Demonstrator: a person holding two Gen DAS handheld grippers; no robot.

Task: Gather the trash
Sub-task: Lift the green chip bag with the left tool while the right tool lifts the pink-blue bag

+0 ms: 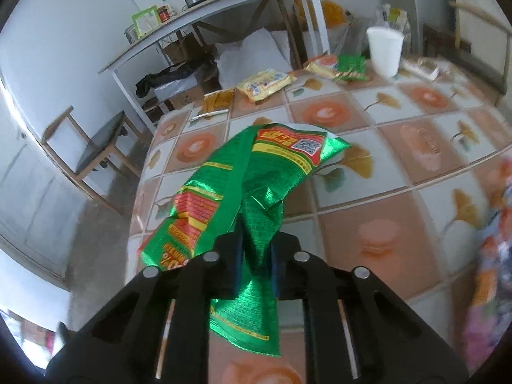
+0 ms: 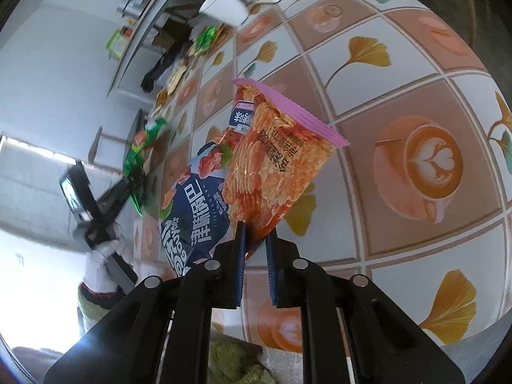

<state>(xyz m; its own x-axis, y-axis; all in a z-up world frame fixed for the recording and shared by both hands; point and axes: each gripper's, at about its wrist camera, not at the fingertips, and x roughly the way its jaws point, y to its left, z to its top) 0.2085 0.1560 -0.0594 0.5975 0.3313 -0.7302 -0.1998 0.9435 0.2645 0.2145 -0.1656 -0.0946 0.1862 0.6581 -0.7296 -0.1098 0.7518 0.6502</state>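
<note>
Now the left gripper (image 1: 256, 240) pinches a crinkled green foil snack wrapper (image 1: 243, 192), while the right gripper (image 2: 256, 243) clamps an orange-and-blue crisp bag (image 2: 256, 163) above the tiled tablecloth (image 2: 400, 96).

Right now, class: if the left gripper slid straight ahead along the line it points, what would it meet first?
The left gripper is shut on the green wrapper, which would lead the way. Beyond it, the line most likely runs down into the tiled tabletop, short of the yellow packet; depth is unclear.
</note>
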